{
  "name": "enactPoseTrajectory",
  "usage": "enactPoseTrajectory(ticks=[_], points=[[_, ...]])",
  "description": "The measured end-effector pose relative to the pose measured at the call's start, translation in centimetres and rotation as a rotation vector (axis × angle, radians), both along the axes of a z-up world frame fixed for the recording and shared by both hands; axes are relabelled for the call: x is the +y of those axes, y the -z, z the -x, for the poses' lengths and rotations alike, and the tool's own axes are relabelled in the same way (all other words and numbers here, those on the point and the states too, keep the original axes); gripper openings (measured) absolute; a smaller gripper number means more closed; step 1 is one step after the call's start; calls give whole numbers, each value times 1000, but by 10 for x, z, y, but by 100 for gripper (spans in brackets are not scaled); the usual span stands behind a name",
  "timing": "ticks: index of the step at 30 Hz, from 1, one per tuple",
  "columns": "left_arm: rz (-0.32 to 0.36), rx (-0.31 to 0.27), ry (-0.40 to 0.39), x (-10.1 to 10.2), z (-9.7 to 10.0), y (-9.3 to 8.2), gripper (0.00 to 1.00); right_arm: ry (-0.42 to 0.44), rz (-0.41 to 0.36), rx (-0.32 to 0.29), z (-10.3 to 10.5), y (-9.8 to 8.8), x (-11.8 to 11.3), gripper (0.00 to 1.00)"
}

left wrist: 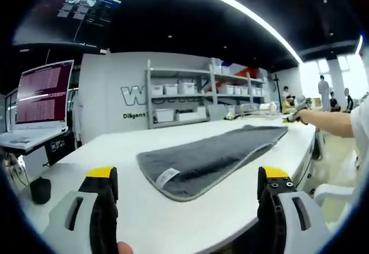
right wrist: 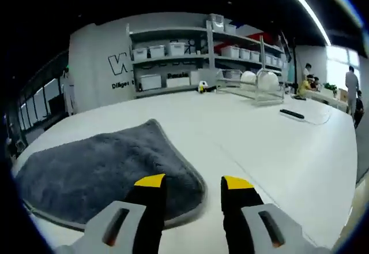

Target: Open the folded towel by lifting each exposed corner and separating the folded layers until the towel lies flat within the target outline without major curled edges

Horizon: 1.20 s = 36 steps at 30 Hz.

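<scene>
In the left gripper view the left gripper [left wrist: 187, 187] rises nearest, its grey jaws with yellow tips set wide apart and holding nothing, low over the near edge of the white bench [left wrist: 242, 193]. Just beyond lies the dark grey plush towel with a paler stitched border [left wrist: 210, 156], still folded, stretching away to the far right, a small white label [left wrist: 166, 176] at its near corner.

In the right gripper view the right gripper [right wrist: 193, 183] has its jaws apart too, gripping nothing; its left tip lies over the towel's rounded near corner, though contact cannot be told.

Farther off, a grey shelf rack with white bins [right wrist: 173, 49] stands against the wall, a wire dish rack [right wrist: 253, 86] sits on the bench, and a laptop with a red-lit screen [left wrist: 43, 95] stands far left.
</scene>
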<state>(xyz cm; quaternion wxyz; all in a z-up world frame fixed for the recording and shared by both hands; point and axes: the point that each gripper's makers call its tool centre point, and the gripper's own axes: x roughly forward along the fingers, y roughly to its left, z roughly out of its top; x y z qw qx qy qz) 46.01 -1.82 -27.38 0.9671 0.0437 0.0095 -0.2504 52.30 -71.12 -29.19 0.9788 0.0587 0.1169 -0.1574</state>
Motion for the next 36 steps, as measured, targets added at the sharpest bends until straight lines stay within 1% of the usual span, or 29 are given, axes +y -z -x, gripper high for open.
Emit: enactPoseTrajectory(ticks=[1,3,4,5,6,7,9,11,12,13,14,16,17,18,19,20,21,22,23,25,26,27,28,29,30,32,33,34,36], points=[[-11,13,-1,0,-3,5,98,-42,22,-49,2,-13,9,40],[-23,32,0,-1,-7,12,97,-139,77,-127,11,-36,36,47],[-28,45,2,-2,-10,16,97,-194,97,-153,14,-45,52,52],[-32,56,6,-4,-12,20,96,-266,111,-178,21,-53,75,59],[-35,65,11,-7,-15,23,96,-314,114,-193,25,-58,94,65],[-38,78,19,-11,-18,28,94,-347,116,-198,28,-59,106,71],[-59,95,43,-21,-22,36,92,-445,107,-196,38,-60,144,82],[-65,107,63,-32,-26,41,90,-528,126,-177,46,-55,182,93],[-71,115,88,-41,-27,45,90,-570,133,-168,50,-52,200,98],[-70,120,106,-47,-27,47,90,-613,139,-157,54,-49,219,99],[-60,130,158,-60,-24,49,90,-664,149,-143,60,-44,238,98],[-20,136,208,-72,-22,48,88,-754,150,-154,71,-39,277,99],[5,130,225,-77,-22,46,84,-803,134,-163,76,-38,296,99],[33,133,225,-80,-24,45,81,-866,130,-175,83,-37,320,99],[37,137,217,-79,-27,46,77,-889,144,-177,87,-36,331,99],[38,142,212,-80,-29,47,73,-909,175,-175,91,-34,347,99],[37,157,200,-81,-32,50,71,-917,214,-184,94,-34,358,99],[34,186,190,-81,-34,53,70,-923,249,-191,96,-35,367,99],[42,192,185,-82,-39,50,70,-929,269,-197,98,-36,373,99],[66,197,170,-87,-50,45,68,-909,272,-259,101,-46,388,99],[62,203,175,-89,-52,46,65,-919,273,-292,104,-52,396,99],[44,208,186,-93,-54,47,60,-941,269,-312,107,-55,405,99],[9,216,202,-96,-55,51,55,-959,260,-322,110,-58,412,99],[-25,239,217,-99,-54,57,47,-978,252,-343,113,-63,418,99],[-45,263,214,-100,-55,63,44,-994,249,-374,116,-70,424,99],[-93,326,221,-102,-55,78,43,-1019,258,-433,126,-83,431,99],[-110,273,237,-104,-58,74,44,-1023,266,-463,131,-89,432,99],[-99,299,228,-103,-58,75,44,-1021,275,-488,135,-93,433,99],[-103,302,245,-101,-54,75,43,-1019,292,-501,142,-95,431,99]])
